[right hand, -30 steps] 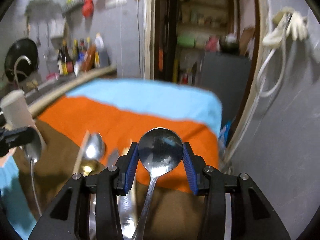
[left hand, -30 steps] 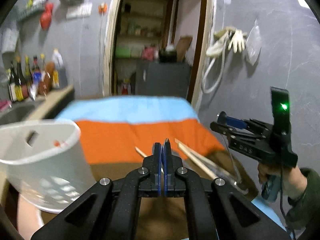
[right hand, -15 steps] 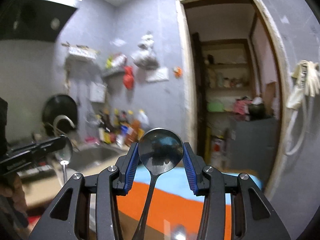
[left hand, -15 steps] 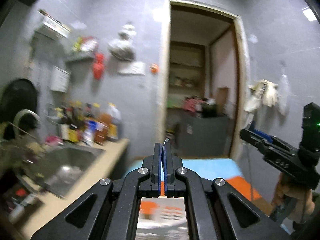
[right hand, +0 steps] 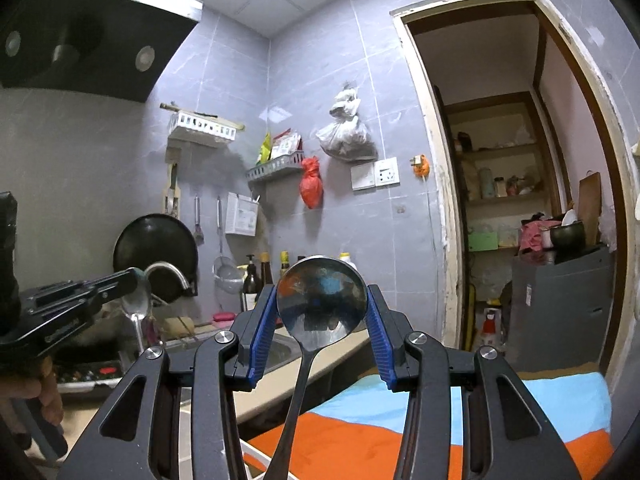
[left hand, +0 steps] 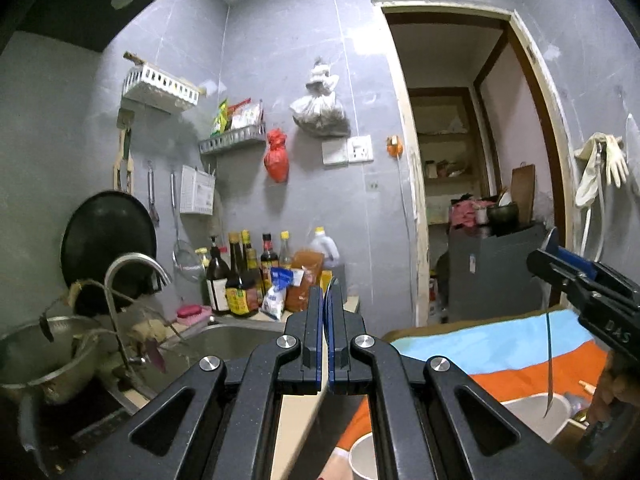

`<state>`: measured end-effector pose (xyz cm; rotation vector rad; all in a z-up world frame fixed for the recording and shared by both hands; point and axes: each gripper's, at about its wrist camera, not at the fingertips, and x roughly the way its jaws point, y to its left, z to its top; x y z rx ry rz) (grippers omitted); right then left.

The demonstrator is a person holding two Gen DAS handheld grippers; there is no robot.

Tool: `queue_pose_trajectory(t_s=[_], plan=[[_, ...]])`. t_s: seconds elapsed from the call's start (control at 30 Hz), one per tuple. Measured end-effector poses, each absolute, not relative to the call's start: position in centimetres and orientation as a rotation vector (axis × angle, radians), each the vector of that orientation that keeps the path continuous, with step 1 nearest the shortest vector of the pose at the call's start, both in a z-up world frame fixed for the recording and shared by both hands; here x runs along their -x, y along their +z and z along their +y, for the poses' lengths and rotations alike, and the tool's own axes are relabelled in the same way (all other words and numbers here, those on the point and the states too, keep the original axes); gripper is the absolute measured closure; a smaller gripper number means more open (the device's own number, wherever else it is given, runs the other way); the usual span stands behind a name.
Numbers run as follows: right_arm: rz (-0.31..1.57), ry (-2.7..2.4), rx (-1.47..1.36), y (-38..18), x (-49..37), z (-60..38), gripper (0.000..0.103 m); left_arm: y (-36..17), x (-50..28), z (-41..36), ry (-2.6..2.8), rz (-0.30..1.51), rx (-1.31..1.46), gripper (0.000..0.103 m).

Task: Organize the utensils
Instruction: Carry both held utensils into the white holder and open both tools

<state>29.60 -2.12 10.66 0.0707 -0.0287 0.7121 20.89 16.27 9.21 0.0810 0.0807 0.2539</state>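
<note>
Left wrist view: the left gripper point(left hand: 325, 296) points level across a small kitchen, fingers clenched together on the thin edge of a spoon that barely shows between the blue pads. At four o'clock a white utensil holder point(left hand: 536, 414) stands on the striped cloth point(left hand: 500, 344); its contents cannot be made out. A second white rim point(left hand: 360, 454) sits at six o'clock. At three o'clock the right gripper point(left hand: 554, 254) holds a spoon whose handle point(left hand: 550, 356) hangs down over the holder. The sink point(left hand: 232, 340) lies at nine o'clock, with sauce bottles point(left hand: 240, 276) behind it. A second ago this camera looked down on the cloth, loose chopsticks and a white basket; now walls and doorway fill it.

Right wrist view: the right gripper point(right hand: 322, 308) grasps a large steel spoon point(right hand: 322, 304) by the bowl, handle trailing to six o'clock. At nine o'clock the left gripper point(right hand: 134, 280) pinches a smaller spoon point(right hand: 136, 308), a hand point(right hand: 28, 396) below it. The range hood point(right hand: 92, 36) sits at eleven o'clock. A second ago utensils on the cloth showed beneath; now only its far edge shows.
</note>
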Motion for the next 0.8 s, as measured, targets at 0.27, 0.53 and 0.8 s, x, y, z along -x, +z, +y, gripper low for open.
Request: queue_pose_trajectory(t_s=[0.27,0.53,0.8], plan=[[-0.024,0.699,-0.069,7.6,-30.2,-1.9,0.062,5.7,-22.1,15.1,0.248,0.059,-0.116,0.103],[0.023,0.718,-0.023,5.8,-29.7,-1.7,0.062,3.9,-22.4,15.6,0.19,0.121,-0.073,0.103],[0.095,0.745,0.002,4.6,-29.2,-2.0,0.061,4.3,-21.9,17.6,-0.019,0.206,0.134,0.099]])
